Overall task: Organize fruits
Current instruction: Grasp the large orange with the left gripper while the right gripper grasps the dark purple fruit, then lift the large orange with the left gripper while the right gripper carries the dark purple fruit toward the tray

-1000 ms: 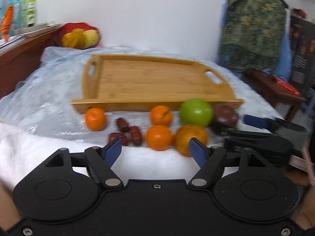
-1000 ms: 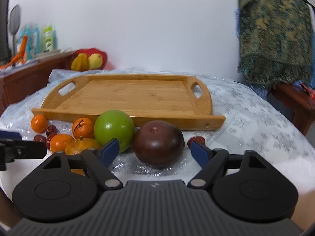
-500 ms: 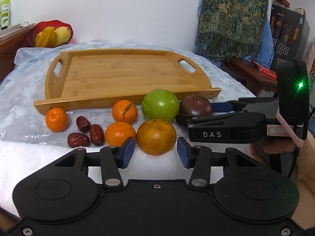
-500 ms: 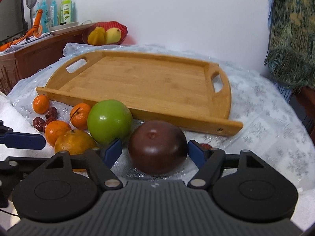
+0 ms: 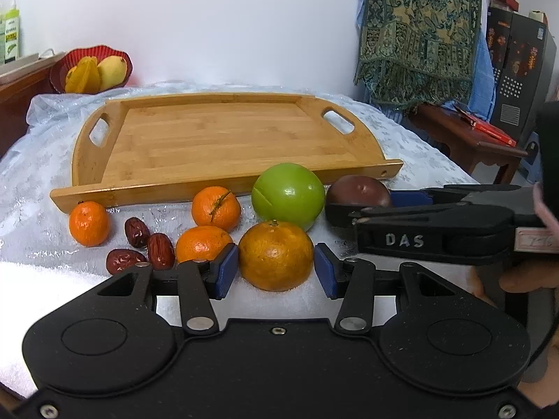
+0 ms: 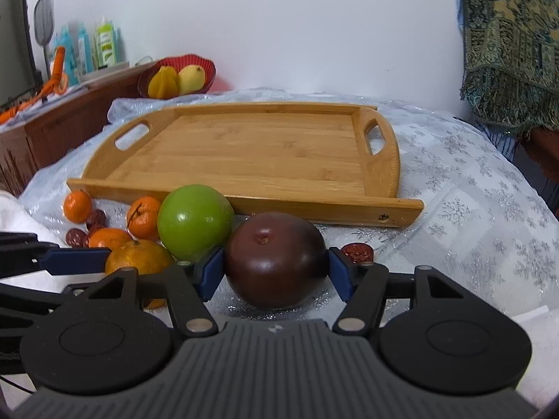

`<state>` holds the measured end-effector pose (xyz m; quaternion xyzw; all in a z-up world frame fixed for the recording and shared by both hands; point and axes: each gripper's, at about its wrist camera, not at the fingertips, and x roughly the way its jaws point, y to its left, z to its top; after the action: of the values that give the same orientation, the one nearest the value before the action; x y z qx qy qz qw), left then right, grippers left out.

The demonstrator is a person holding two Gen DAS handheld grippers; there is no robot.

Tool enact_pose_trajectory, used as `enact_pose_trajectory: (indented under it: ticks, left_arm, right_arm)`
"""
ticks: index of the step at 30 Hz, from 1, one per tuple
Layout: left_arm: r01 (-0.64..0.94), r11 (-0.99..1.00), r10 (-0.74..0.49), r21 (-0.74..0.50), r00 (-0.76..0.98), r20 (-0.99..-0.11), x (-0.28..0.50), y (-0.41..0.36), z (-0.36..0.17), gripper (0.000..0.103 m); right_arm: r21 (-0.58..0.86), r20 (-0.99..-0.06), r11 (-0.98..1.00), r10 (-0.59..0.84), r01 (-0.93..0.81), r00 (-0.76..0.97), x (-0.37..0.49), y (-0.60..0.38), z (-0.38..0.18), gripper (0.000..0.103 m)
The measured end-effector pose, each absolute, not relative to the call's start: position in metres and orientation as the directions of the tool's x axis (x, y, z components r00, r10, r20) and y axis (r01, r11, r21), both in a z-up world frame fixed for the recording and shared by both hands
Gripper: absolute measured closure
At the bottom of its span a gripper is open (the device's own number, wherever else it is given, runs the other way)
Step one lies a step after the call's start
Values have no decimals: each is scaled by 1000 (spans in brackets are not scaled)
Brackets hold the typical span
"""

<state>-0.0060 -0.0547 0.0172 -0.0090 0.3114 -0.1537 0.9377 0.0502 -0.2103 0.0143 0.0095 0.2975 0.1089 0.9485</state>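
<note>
A large orange (image 5: 276, 256) rests on the white cloth with my left gripper (image 5: 276, 269) shut on it, a blue pad against each side. My right gripper (image 6: 276, 267) has its jaws closing around a dark purple round fruit (image 6: 274, 258), and both pads touch its sides. A green apple (image 5: 288, 195) sits behind them, in front of the bare wooden tray (image 5: 223, 188). Three small oranges (image 5: 216, 208) and several red dates (image 5: 150, 244) lie to the left. One date (image 6: 356, 252) lies right of the purple fruit. From the left wrist view the right gripper's fingers (image 5: 412, 198) come in from the right.
A red bowl (image 5: 56, 73) of yellow fruit stands at the back left beside a wooden cabinet (image 6: 45, 132) with bottles. A patterned cloth (image 5: 419, 35) hangs at the back right over a low wooden table (image 5: 468, 139). A person's hand (image 5: 538, 276) holds the right gripper.
My left gripper has moved right from the small oranges and narrowed onto the large orange. My right gripper has come forward and its pads have closed in on the dark purple fruit.
</note>
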Motion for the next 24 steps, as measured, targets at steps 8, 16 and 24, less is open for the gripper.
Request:
enact_pose_trajectory:
  ticks: [8,16,24]
  left_arm:
    - [282,959,-243,-10,808,-537,-14,-72,10,54]
    - [263,965,-214,23,831,-513,-13,-88,1,45]
    - [233,972,-199,4,838,-509,-9,-85,1,54]
  right_arm:
    - [127,-488,982,187,-143,853,38,-225,22,40]
    - [130,-482,983,174,-127,859,30,-230,21,41]
    - [122,-498,983,181,-139,848,18,-232,16,40]
